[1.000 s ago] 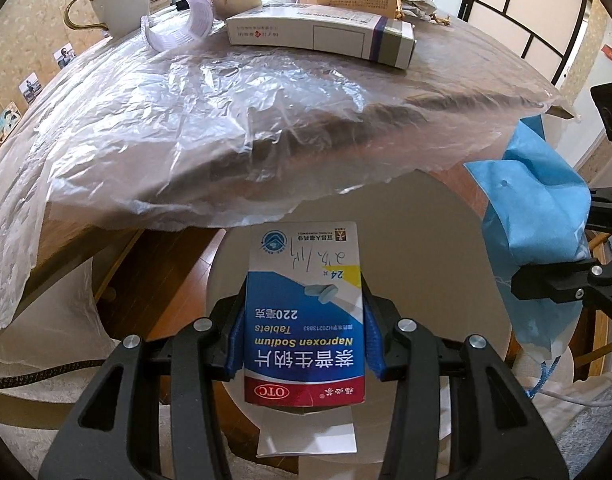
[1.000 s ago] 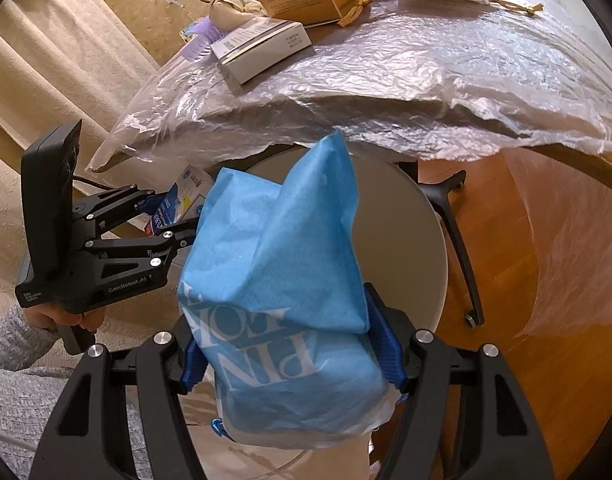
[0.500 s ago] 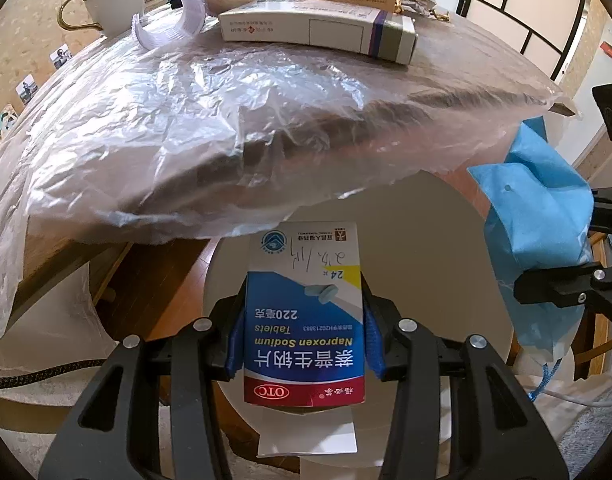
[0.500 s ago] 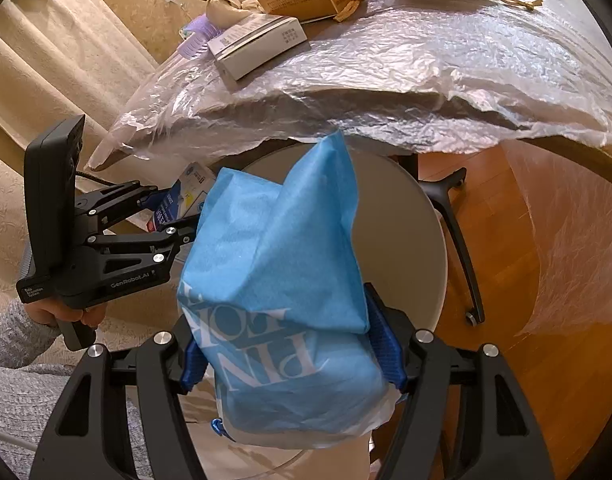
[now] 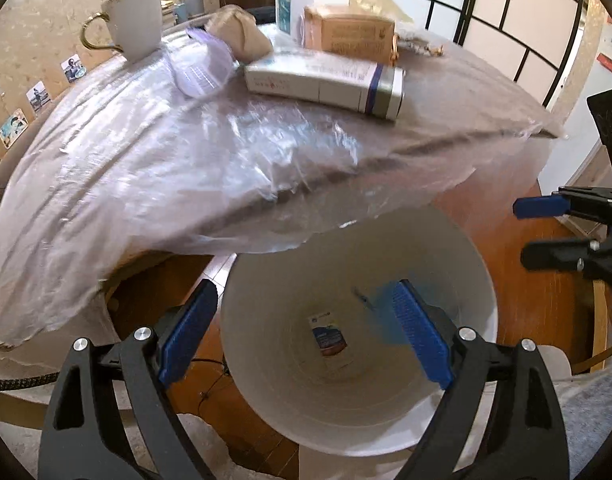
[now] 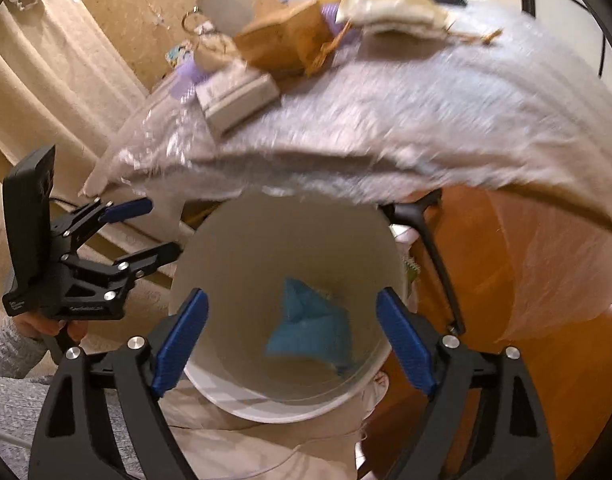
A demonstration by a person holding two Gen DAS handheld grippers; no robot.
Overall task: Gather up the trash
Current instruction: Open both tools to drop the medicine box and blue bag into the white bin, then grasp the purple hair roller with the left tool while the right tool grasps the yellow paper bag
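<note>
both sets of jaws are standing wide apart w/ nothing between the blue pads. left gripper (image 5: 306,332) is hanging over the mouth of the white round plastic bin (image 5: 477,264), its pads (image 5: 186,332) straddling the opening. right gripper (image 6: 292,340) is doing the same from its side, looking down into the same bin (image 6: 186,264).

inside the bin, the blue-and-white naproxen tablet box (image 5: 329,336) is lying at the bottom, approx centre, label facing up. the crumpled blue paper bag (image 6: 309,330) is sitting in the bin too, low down toward the near wall in the right wrist view; in the left wrist view it's showing only as a blue blur (image 5: 375,306) just beside the right pad. whether bag & box are touching, can't tell.

each gripper is showing in the other's view: the right one (image 5: 545,228) at the far right edge, the left one (image 6: 142,232) at left, a hand (image 6: 46,326) in a grey sleeve gripping its handle, both w/ fingers spread.

beyond the bin, the round table covered in clear plastic sheet (image 5: 186,160) is overhanging the bin's far rim. on it: a long white carton w/ purple stripe (image 5: 325,84), a brown cardboard box (image 5: 349,34) behind it, a white mug w/ gold handle (image 5: 134,20), a beige cloth pouch (image 5: 238,36) and a translucent purple plastic piece (image 5: 202,68) just beside the carton. right wrist view is motion-blurred on the tabletop.
</note>
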